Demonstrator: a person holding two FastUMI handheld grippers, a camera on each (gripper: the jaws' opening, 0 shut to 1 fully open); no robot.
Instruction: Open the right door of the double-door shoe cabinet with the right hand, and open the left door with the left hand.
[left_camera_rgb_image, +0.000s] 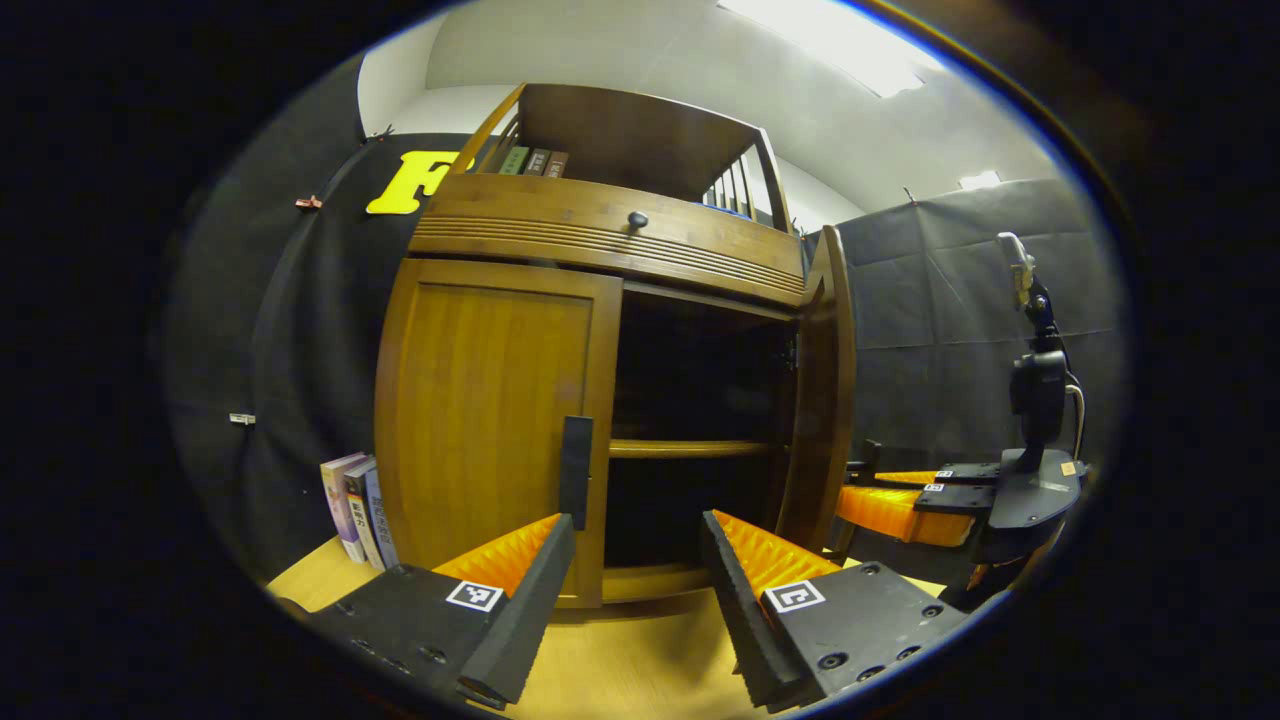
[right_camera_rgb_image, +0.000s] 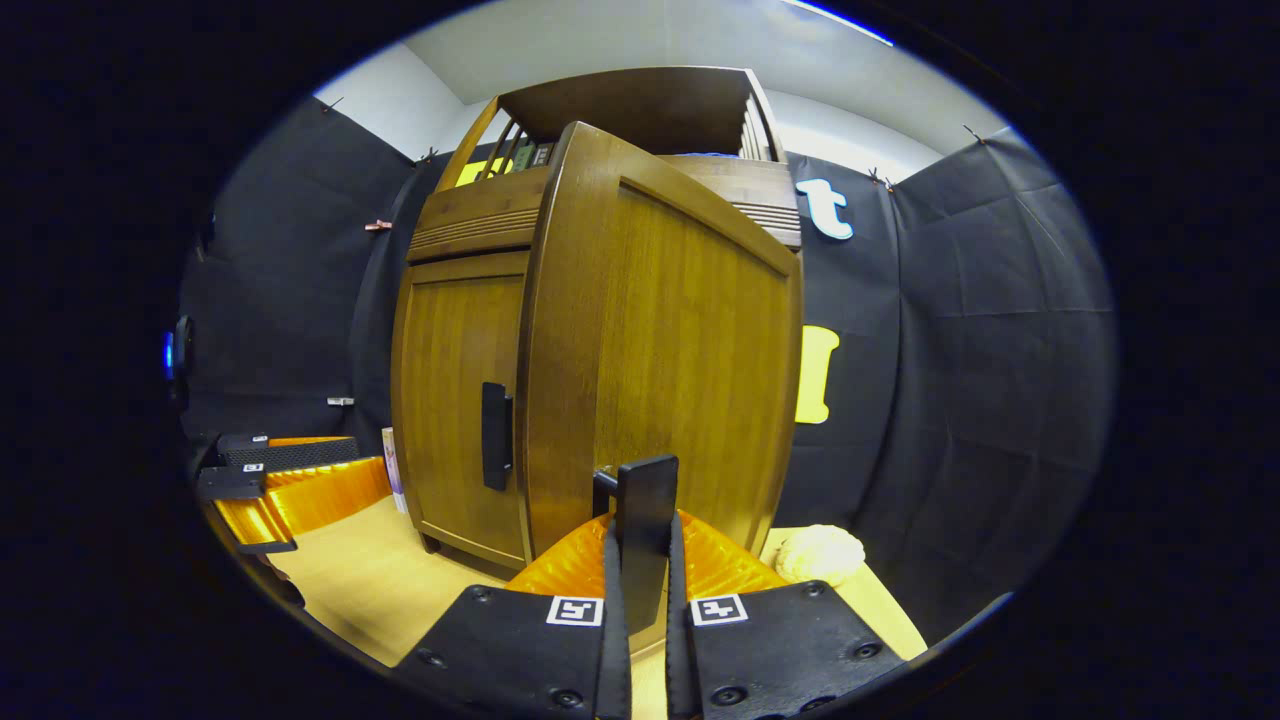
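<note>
— Cabinet status? Shoe cabinet (left_camera_rgb_image: 600, 240) standing on the pale wooden worktop (left_camera_rgb_image: 620, 670), against the black booth wall?

— Yes. Right door (right_camera_rgb_image: 660, 350) swung well out toward the near side, seen edge-on in the left gripper view (left_camera_rgb_image: 825, 390). Left door (left_camera_rgb_image: 495, 420) flush and closed, dark vertical handle (left_camera_rgb_image: 576, 470) along its right edge.

— Right gripper?

— Right gripper (right_camera_rgb_image: 640, 570) clamped on the right door's handle (right_camera_rgb_image: 645, 520), both fingers pressed against its dark bar, barely any gap either side. Seen also from the left gripper view, low at the far right just beyond the open door (left_camera_rgb_image: 900, 500).

— Left gripper?

— Left gripper (left_camera_rgb_image: 635, 560) spread wide, holding nothing. Hovering near the closed left door, left finger (left_camera_rgb_image: 520, 590) just below the handle, right finger (left_camera_rgb_image: 745, 590) in front of the dark opening. Not touching the door as far as can be told. In the right gripper view, off at the near left (right_camera_rgb_image: 280, 480), apart from the cabinet.

— Inside the opening?

— Dark interior with one wooden shelf (left_camera_rgb_image: 685, 449) across the middle.

— Anything else around?

— Drawer front with a small dark knob (left_camera_rgb_image: 637, 219) above the doors. Row of books (left_camera_rgb_image: 530, 161) on the open top shelf. A few upright books (left_camera_rgb_image: 357, 508) on the worktop just left of the cabinet. Pale round fluffy thing (right_camera_rgb_image: 820, 553) on the worktop right of the open door; cannot tell what exactly.
</note>
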